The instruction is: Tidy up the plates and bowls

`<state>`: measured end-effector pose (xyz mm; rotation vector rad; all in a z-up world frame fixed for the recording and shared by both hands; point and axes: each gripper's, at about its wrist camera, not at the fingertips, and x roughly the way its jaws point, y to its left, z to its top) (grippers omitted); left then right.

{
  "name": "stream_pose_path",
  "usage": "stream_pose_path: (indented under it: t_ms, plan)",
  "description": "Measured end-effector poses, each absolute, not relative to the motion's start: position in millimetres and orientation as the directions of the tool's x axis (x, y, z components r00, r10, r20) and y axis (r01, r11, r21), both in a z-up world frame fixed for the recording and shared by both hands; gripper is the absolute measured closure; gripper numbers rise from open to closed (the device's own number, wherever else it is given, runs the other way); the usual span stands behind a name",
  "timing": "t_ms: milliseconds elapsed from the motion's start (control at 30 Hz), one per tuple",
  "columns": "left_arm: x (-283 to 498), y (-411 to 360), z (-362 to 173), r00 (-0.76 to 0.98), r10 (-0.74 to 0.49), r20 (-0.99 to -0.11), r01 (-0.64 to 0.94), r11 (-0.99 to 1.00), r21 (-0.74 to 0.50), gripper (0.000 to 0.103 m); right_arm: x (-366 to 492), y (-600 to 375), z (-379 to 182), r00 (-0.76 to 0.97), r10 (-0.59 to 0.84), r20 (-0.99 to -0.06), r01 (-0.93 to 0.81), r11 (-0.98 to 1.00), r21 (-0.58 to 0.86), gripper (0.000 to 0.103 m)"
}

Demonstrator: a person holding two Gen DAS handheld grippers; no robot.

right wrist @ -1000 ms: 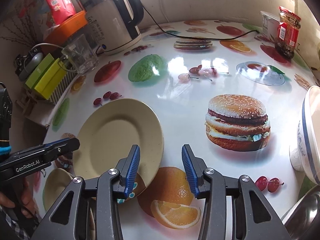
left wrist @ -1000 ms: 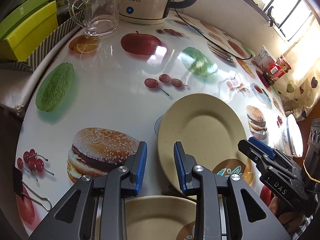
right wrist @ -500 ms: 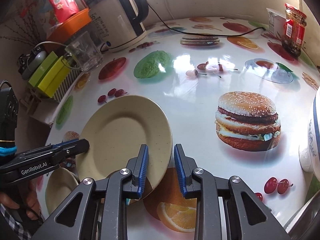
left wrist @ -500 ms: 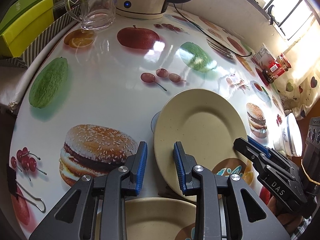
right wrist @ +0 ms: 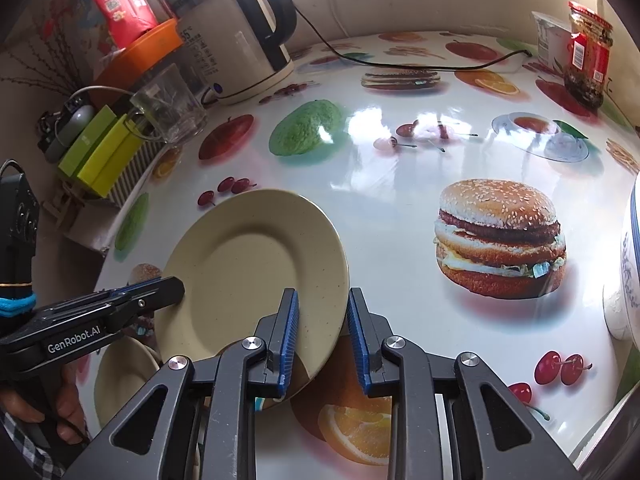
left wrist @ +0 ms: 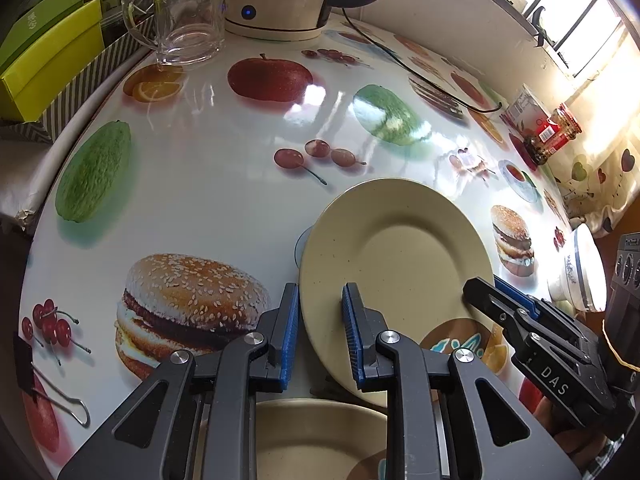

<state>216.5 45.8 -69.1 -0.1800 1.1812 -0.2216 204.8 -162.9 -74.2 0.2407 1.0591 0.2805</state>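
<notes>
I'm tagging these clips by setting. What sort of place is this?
Probably a home kitchen or dining corner: an electric kettle and glass mug stand on a table with a food-print cover, a sauce jar sits by the wall, and there's a barred window.

We see a kettle [right wrist: 236,36] at the back of the printed tablecloth [left wrist: 224,184], its cord [right wrist: 416,65] trailing across toward a jar [right wrist: 588,56]. Just beside the kettle stands a glass mug [left wrist: 182,16], and next to that we find green boxes [left wrist: 44,56] in a striped holder. A binder clip [left wrist: 44,376] lies at the near left edge.
</notes>
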Motion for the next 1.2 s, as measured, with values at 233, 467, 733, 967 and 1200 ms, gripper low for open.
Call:
stream_pose_path:
  t_ms: [233, 467, 733, 967, 1200]
  plan:
    - [217, 42, -67, 0.365, -0.257, -0.895, 0.088, 0.966, -0.242, 0.080, 204, -165, -73, 0.465, 0.335, -0.819, -0.104, 0.940, 0.325, 0.079]
    - [216, 38, -63, 0.371, -0.262, -0.891, 0.098, 0.965, -0.243, 0.080, 202, -175, -69, 0.479, 0.329, -0.814, -0.088, 0.940, 0.328, 0.080]
    - [211, 34, -53, 0.382, -0.272, -0.883, 0.115, 0.962, -0.246, 0.080, 195, -183, -56, 0.506, 0.326, -0.799, -0.076, 0.939, 0.336, 0.080]
    - [207, 29, -43, 0.396, -0.280, -0.874, 0.130, 0.960, -0.249, 0.080, 188, -188, -47, 0.521, 0.319, -0.792, -0.067, 0.940, 0.334, 0.080]
    - [200, 26, -32, 0.412, -0.287, -0.865, 0.144, 0.958, -0.249, 0.080, 179, -192, -36, 0.536, 0.311, -0.785, -0.063, 0.942, 0.330, 0.080]
